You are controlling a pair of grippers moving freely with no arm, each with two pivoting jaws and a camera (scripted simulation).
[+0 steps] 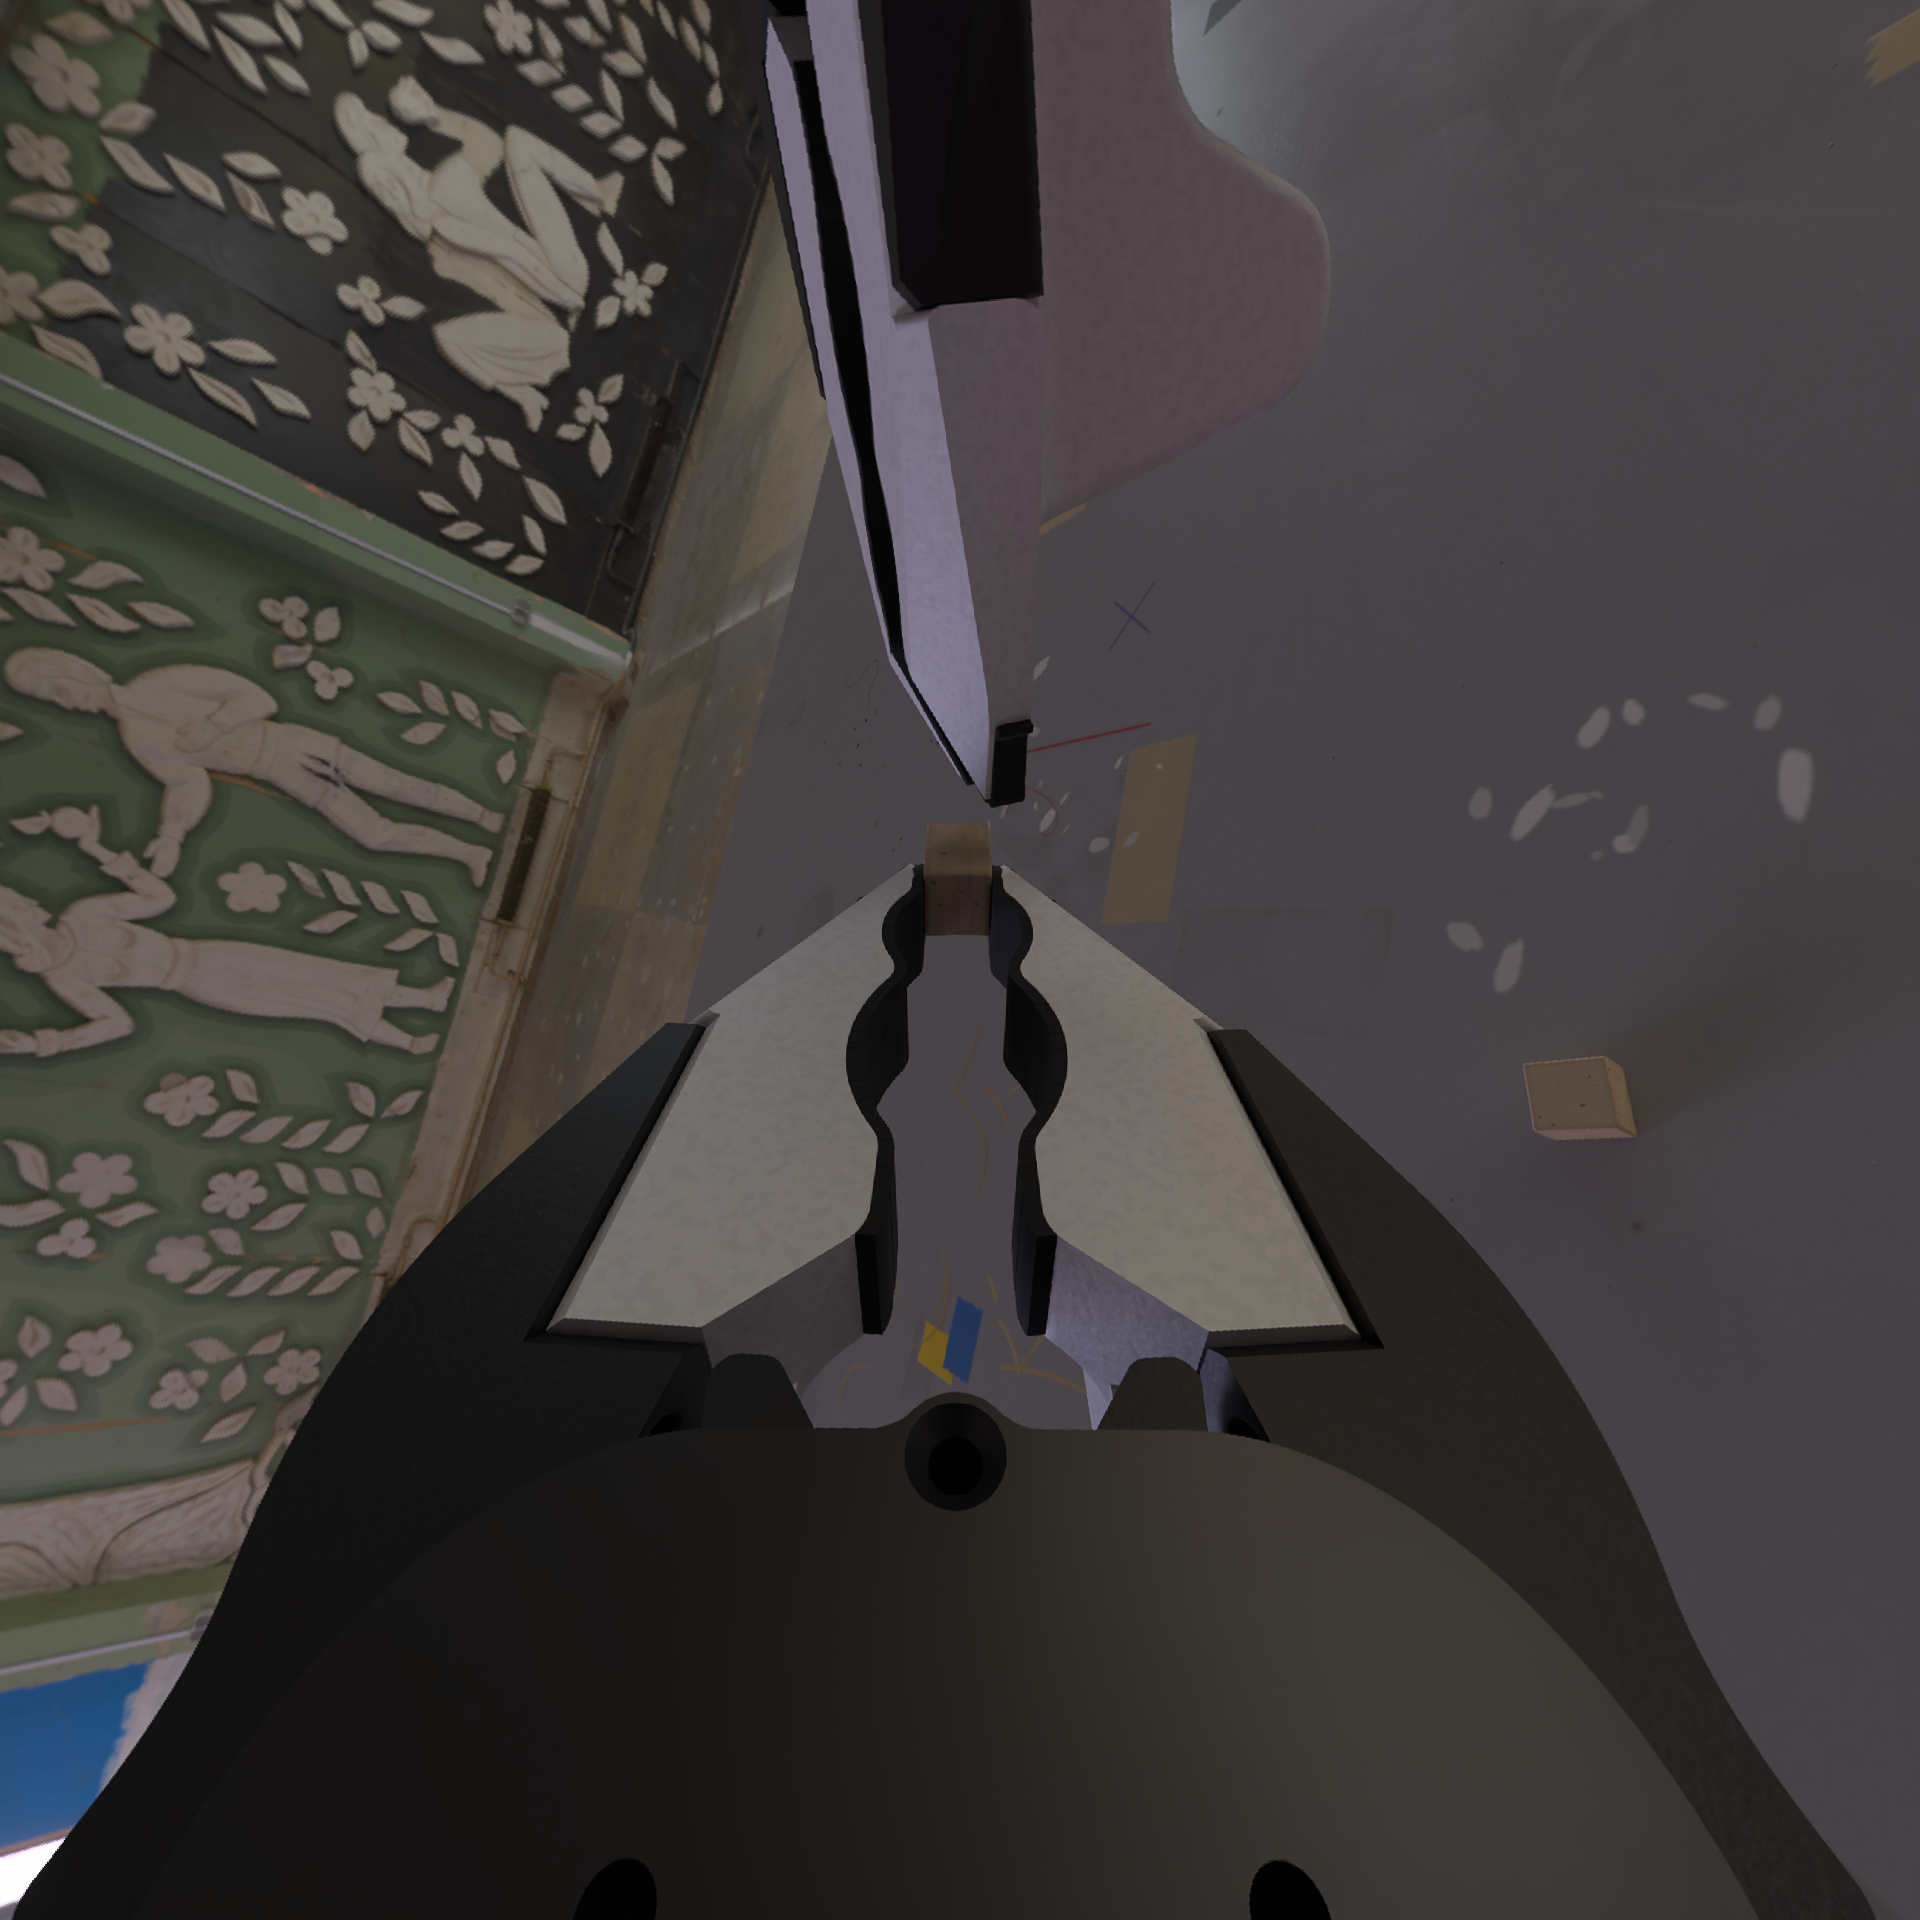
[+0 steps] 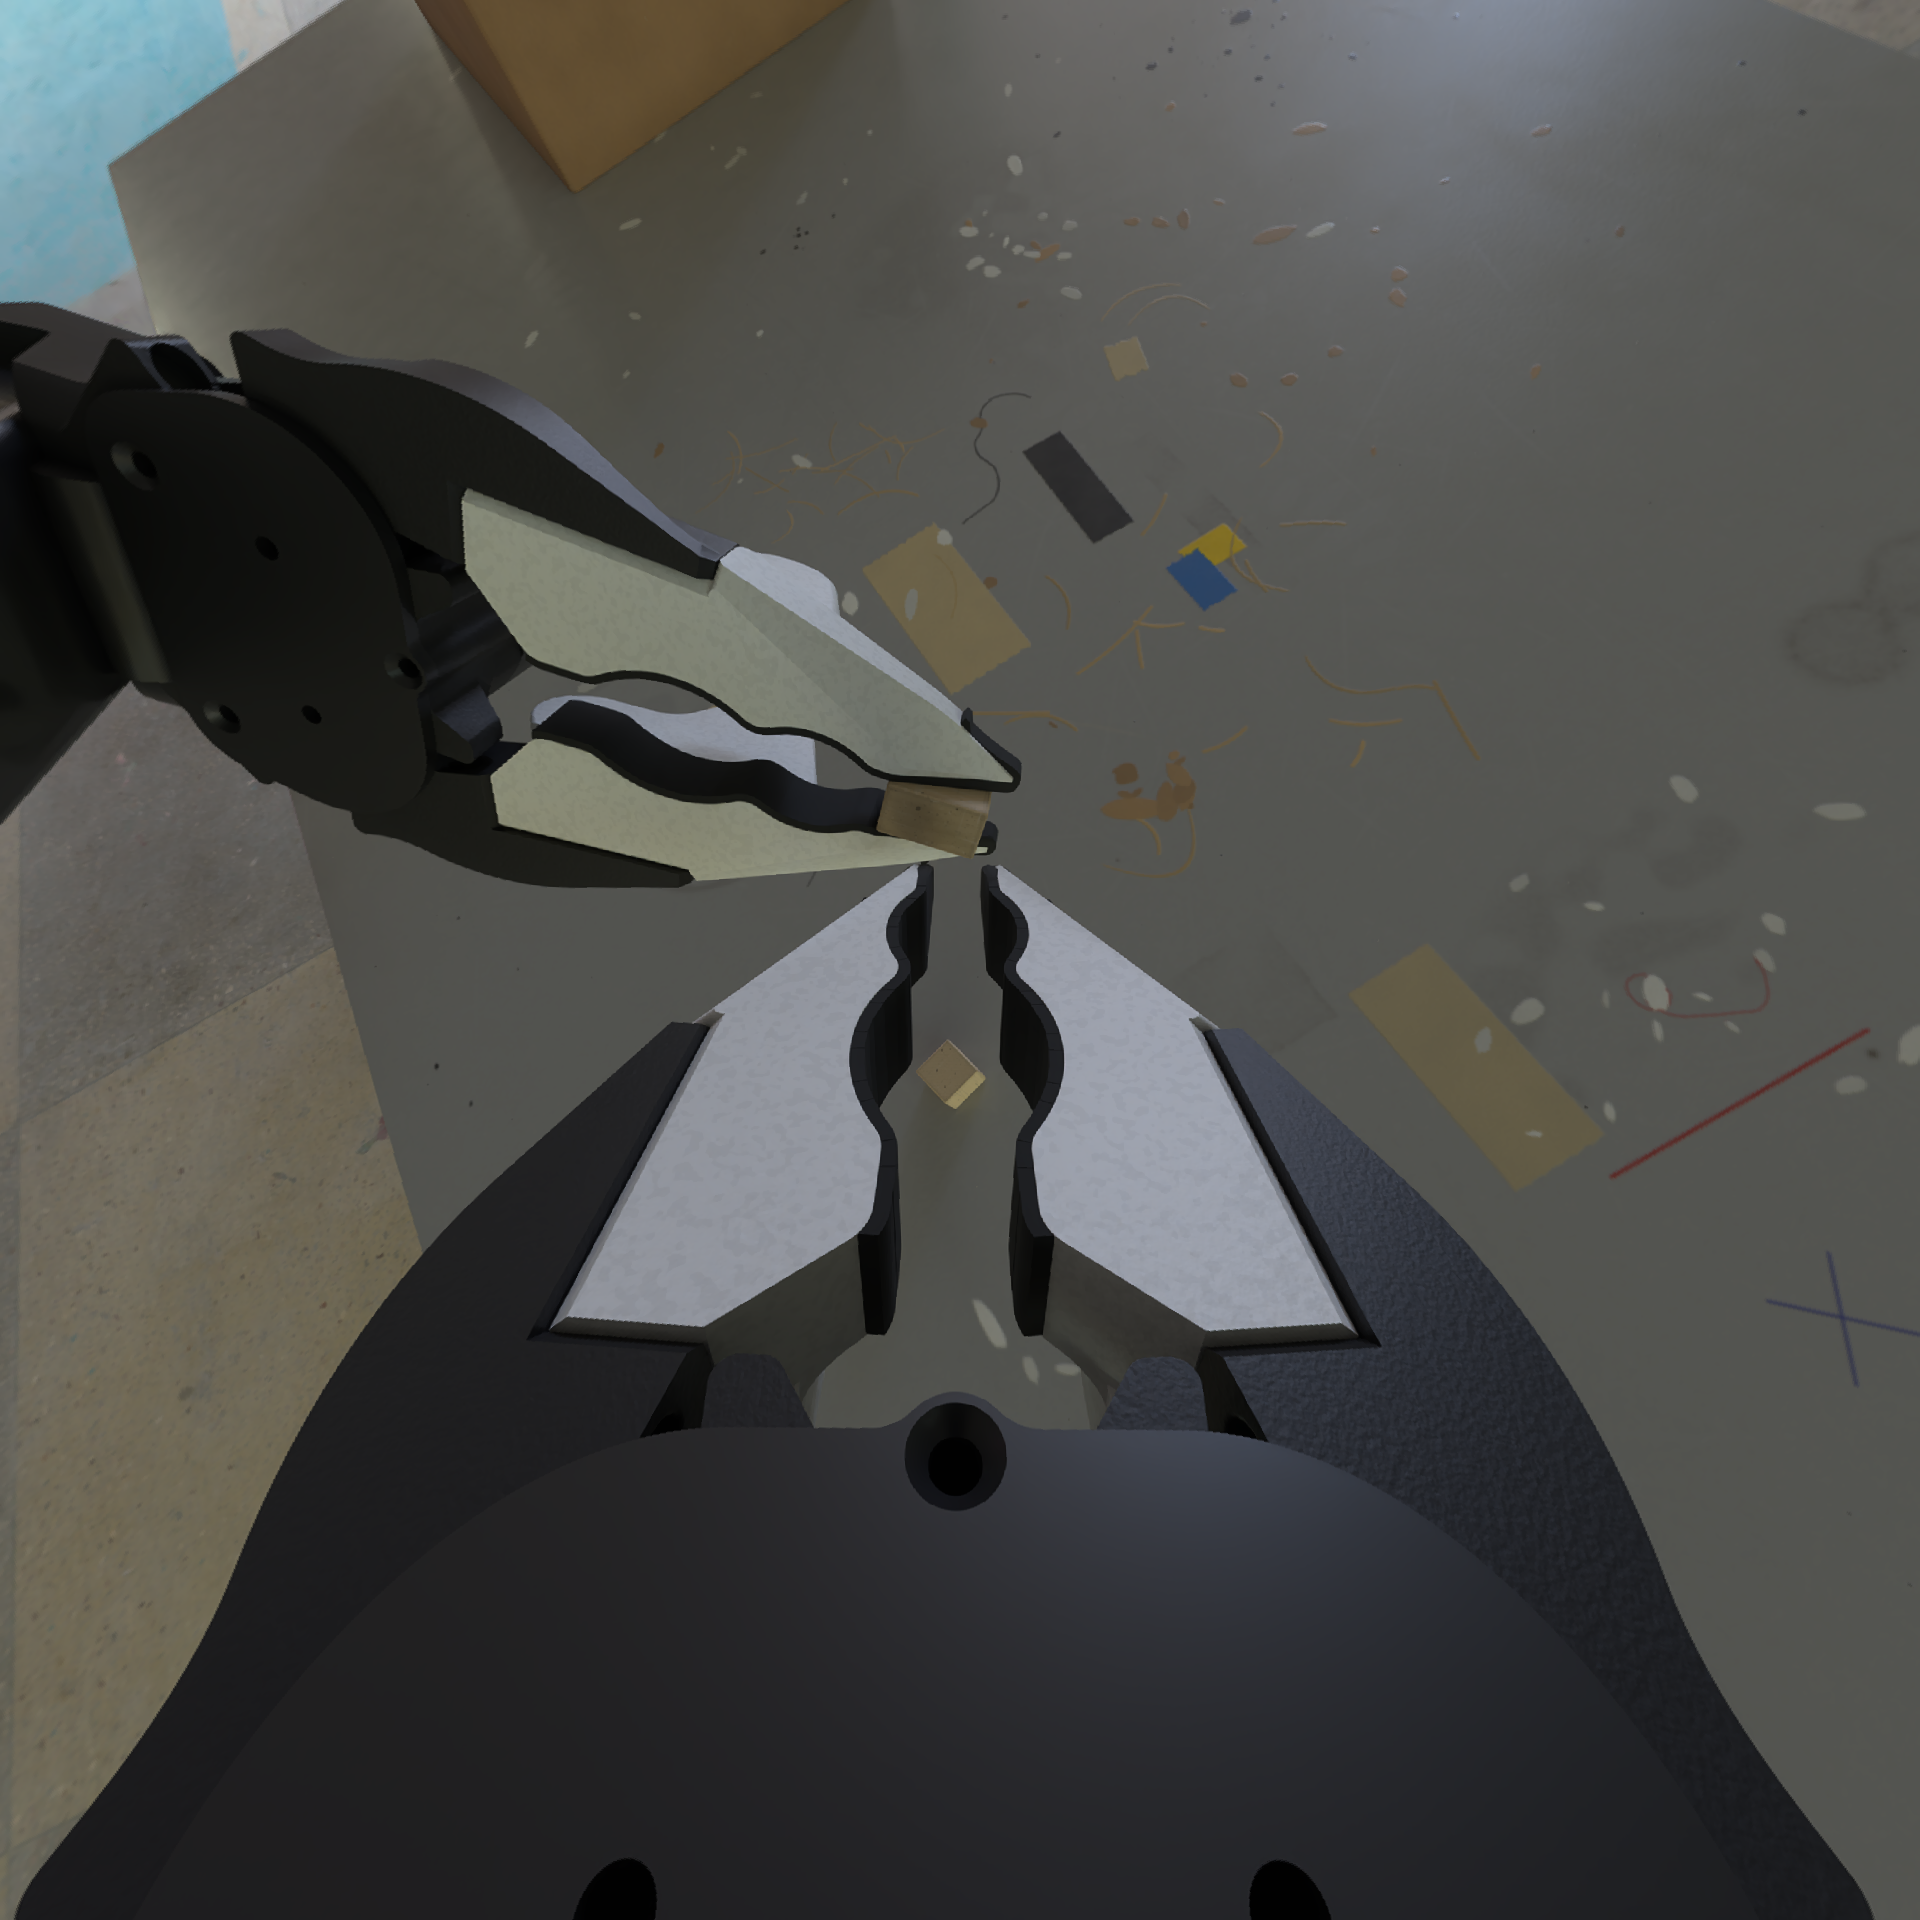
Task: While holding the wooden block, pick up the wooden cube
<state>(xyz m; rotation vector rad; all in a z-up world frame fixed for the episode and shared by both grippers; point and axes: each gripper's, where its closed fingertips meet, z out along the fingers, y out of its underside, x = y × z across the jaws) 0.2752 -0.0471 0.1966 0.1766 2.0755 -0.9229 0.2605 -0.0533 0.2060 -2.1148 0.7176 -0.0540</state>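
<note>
Wooden block [image 1: 956, 891] pinched in left hand-held gripper [image 1: 957, 883]; right hand-held gripper [image 2: 957, 878] slightly parted, empty, above wooden cube [image 2: 951, 1074].

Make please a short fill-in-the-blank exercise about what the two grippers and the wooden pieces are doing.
1. The wooden block is clamped by the ____ gripper.
2. The wooden cube lies on the ____.
3. The right gripper holds ____.

Missing words: left; table; nothing

A block [image 2: 932, 817] is held at the left gripper's [image 2: 971, 821] fingertips, above the table [image 2: 1558, 416]. Below the right gripper [image 2: 956, 878], a cube [image 2: 951, 1073] is seen on the table.
</note>
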